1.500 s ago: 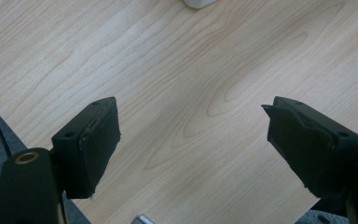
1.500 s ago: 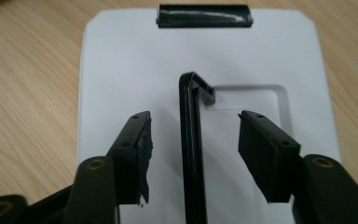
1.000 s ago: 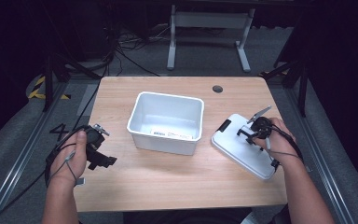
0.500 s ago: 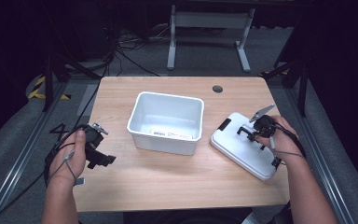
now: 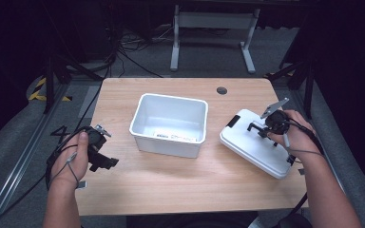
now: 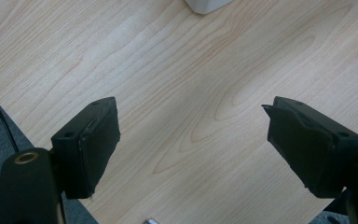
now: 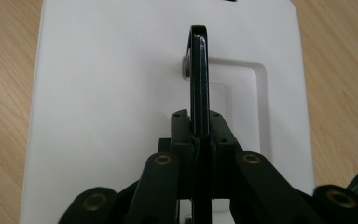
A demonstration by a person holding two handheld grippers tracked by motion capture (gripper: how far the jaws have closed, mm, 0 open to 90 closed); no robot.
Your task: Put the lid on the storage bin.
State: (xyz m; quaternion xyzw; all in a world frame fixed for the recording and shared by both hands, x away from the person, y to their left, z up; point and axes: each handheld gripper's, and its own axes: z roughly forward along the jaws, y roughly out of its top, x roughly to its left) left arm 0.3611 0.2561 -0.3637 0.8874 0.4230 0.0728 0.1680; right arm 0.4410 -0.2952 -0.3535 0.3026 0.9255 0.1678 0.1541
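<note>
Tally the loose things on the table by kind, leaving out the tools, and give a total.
White open bins: 1, the bin at the table's middle.
White lids: 1, the lid to its right, with the right tool shut on the lid's black handle.
Total: 2.
</note>
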